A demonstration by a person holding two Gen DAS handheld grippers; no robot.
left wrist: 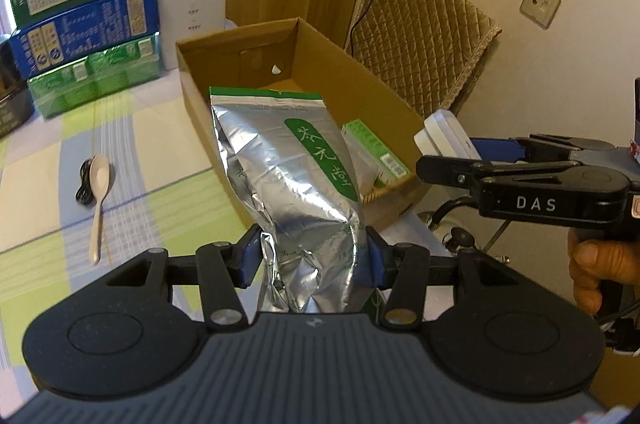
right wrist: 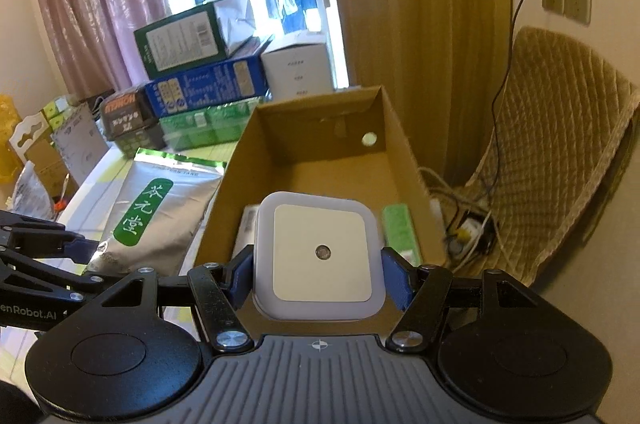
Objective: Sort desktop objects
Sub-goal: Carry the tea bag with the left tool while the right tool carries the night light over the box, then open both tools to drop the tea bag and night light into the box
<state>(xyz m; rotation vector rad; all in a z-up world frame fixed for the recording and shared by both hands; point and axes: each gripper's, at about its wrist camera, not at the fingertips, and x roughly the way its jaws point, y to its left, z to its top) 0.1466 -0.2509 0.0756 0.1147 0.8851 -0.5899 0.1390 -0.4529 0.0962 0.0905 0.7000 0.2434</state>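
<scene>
Foil pouch [left wrist: 286, 180] pinched at bottom end by left gripper [left wrist: 312, 258], hanging over near-left wall of cardboard box [left wrist: 360, 76]; soft, crinkly, slippery, probably light, so grip crumpled base. Right gripper [right wrist: 318, 276] clamps rigid white night light [right wrist: 318, 256] over box near end, beside green carton [right wrist: 400, 232] inside

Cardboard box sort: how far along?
Done: a green-labelled pack lies in the cardboard box. In hand: left gripper clamps the silver foil bag; right gripper holds the white night light over the box. Left: white spoon and black cable on the table.
</scene>
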